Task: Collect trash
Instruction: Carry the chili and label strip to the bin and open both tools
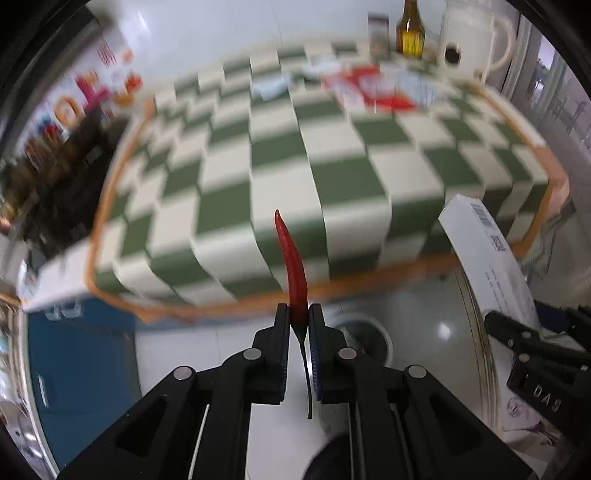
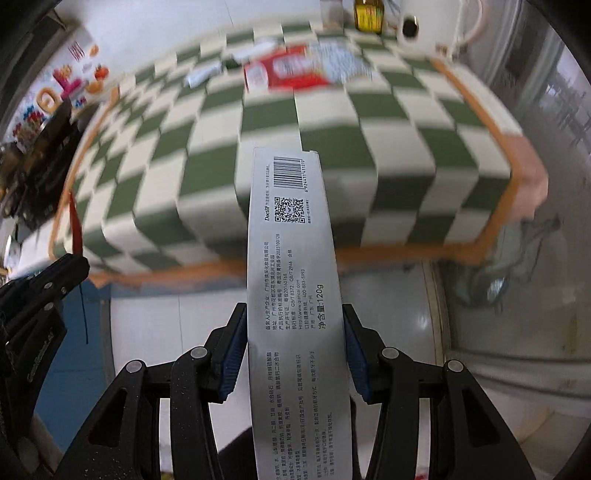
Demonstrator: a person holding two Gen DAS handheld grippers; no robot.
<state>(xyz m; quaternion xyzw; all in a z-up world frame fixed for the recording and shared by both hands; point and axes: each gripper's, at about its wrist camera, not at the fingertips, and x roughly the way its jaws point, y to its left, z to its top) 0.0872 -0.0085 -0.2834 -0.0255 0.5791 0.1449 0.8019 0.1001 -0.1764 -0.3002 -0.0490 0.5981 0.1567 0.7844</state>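
Beyond both sets of jaws stretches the counter (image 1: 369, 177), covered in a green-and-cream checked cloth with an orange border, all of it smeared by blur. At its far end, well past the jaws, stands a white kettle (image 1: 476, 37) with a curved handle, and just beside that a brown glass bottle (image 1: 409, 33) with a yellow label whose writing cannot be read. In front of those lies a red-and-white packet (image 2: 291, 72); its print is too blurred to make out.

The right gripper (image 2: 295, 332) has its blue-padded jaws pinching a long grey carton (image 2: 291, 258) by its two long sides, the carton running straight out ahead between them over the counter's near edge. Its upper face carries a barcode at the far end, a QR code below it with the word "Doctor" alongside, then lines of Chinese print, the code "GB/T 8372", the number "400-883-5993", and "120g" in larger type close to the jaws.

The left gripper (image 1: 298, 321) has its jaws pressed almost together on a red chilli pepper (image 1: 293, 266), gripping it near the stem end. The pointed tip sticks out ahead of the jaws, and the thin dark stem trails back between them.
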